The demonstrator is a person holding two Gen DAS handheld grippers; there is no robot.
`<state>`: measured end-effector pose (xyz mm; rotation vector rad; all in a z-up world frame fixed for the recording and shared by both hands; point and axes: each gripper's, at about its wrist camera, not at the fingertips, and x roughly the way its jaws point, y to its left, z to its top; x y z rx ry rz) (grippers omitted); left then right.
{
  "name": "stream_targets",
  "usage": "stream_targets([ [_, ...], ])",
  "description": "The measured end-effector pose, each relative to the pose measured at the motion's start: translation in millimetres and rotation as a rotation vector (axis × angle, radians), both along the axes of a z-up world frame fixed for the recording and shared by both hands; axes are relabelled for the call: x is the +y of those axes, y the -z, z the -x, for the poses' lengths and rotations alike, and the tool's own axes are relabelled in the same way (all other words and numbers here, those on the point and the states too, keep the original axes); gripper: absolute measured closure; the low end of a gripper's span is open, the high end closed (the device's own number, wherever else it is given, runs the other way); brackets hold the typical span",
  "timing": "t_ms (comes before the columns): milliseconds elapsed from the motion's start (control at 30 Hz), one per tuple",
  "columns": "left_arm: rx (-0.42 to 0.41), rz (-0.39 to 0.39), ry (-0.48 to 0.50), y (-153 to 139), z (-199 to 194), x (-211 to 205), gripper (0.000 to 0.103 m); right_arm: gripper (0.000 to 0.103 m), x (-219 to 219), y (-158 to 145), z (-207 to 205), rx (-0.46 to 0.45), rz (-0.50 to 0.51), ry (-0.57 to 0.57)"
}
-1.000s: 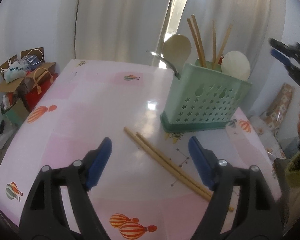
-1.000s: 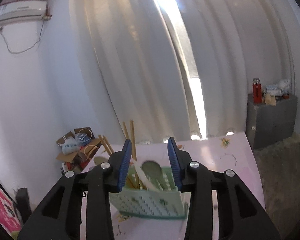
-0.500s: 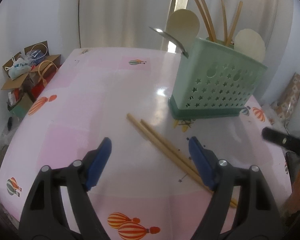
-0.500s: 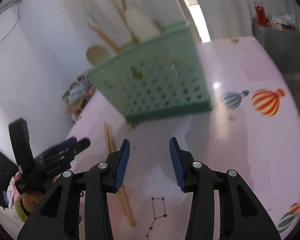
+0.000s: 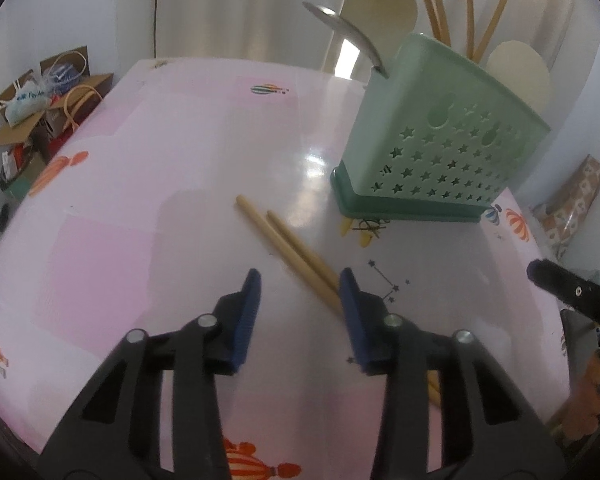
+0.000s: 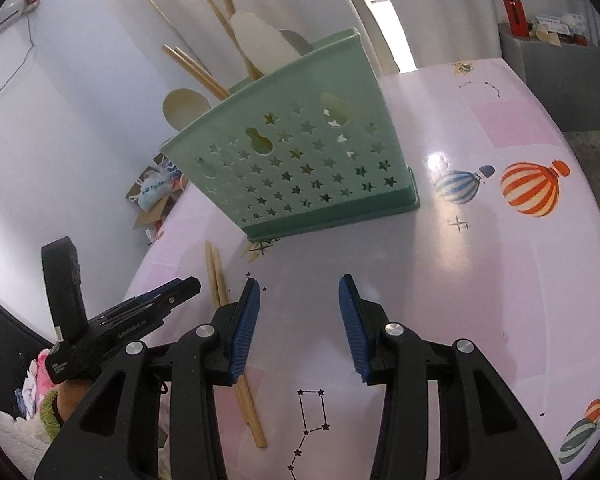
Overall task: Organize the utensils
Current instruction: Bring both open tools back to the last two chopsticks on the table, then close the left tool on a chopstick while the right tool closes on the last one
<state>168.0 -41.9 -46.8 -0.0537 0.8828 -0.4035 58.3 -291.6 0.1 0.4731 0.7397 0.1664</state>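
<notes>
Two long wooden chopsticks (image 5: 288,250) lie side by side on the pink table (image 5: 140,200). They are flat, close together, and just in front of the green holder (image 5: 440,152). The holder has star holes and stands near the far side of the table. More chopsticks, two pale spoons and a metal spoon stick up out of it.

The left gripper (image 5: 300,292) hangs over the near part of the chopsticks. Its jaws have just been closing. The sticks run under its right finger, but the pads do not press on them.

The right wrist view shows the right gripper (image 6: 298,300) with its jaws part open and nothing between them. The chopsticks pass under its left finger. It also shows a grey cabinet (image 6: 556,76) beyond the table.

The table to the left of the chopsticks is bare.
</notes>
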Motion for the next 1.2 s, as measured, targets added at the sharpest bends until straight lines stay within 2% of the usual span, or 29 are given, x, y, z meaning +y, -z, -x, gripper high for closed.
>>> stream_targets([
  [233, 0.034, -0.009, -0.01, 11.8, -12.4, -7.3, 0.077, 0.062, 1.8, -1.9, 2.3, 0.005, 0.003, -0.012],
  [367, 0.02, -0.014, -0.015, 11.6, -14.6, -8.9, 0.082, 0.062, 5.9, -1.3, 0.4, 0.005, 0.008, -0.021],
  [700, -0.002, -0.052, 0.004, 11.8, -20.4, -14.7, 0.083, 0.062, 10.1, 0.3, -1.0, 0.011, 0.006, -0.031],
  [767, -0.004, -0.055, 0.001, 12.1, -21.5, -14.9, 0.088, 0.062, 10.8, 0.1, -0.9, 0.012, 0.009, -0.034],
  [1000, -0.014, -0.074, 0.006, 12.3, -22.5, -9.1, 0.091, 0.062, 13.7, 0.8, 0.1, 0.016, 0.014, -0.039],
  [1200, -0.022, -0.156, -0.009, 11.4, -20.5, 8.0, 0.096, 0.062, 29.3, -0.5, -5.8, 0.02, 0.02, -0.089],
])
